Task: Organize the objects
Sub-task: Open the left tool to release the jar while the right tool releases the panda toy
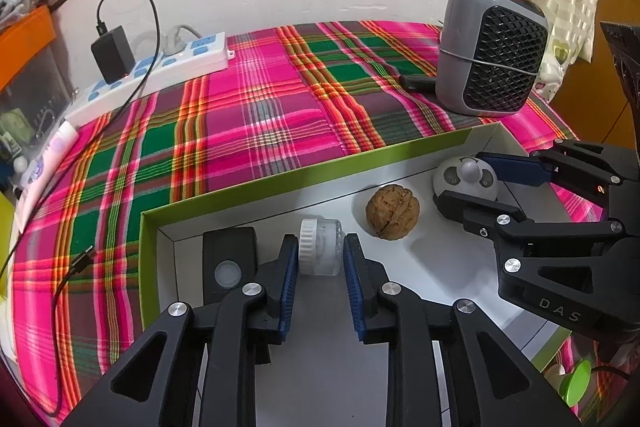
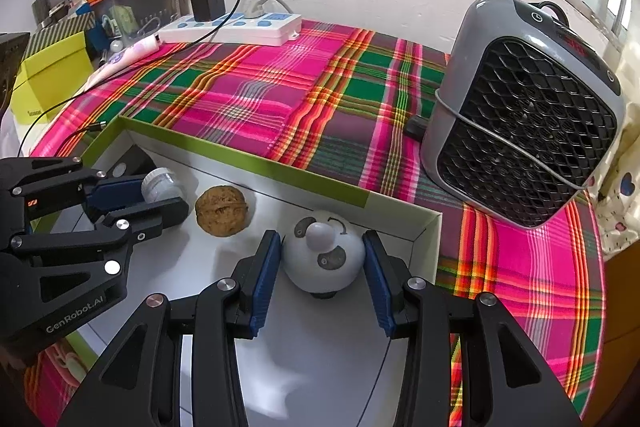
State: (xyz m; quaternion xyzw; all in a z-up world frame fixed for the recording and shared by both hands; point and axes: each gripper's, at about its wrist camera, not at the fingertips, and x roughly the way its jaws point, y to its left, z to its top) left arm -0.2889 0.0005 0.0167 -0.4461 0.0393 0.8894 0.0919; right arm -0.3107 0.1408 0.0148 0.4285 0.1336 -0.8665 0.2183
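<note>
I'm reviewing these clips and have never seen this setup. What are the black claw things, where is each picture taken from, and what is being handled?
No robot arm is involved: a person holds a two-finger gripper in each hand, and each carries a fisheye camera looking along its fingers. So each picture shows its own gripper at the bottom and the other one at the side.

Both work inside a shallow white box with green walls on a plaid tablecloth. The left gripper has its blue pads on either side of a small clear jar with a white cap, which lies on its side. The right gripper brackets a round panda-faced toy; a small gap shows, so it is not clamped. Between them lies a walnut. A grey heater and a power strip sit outside.
</note>
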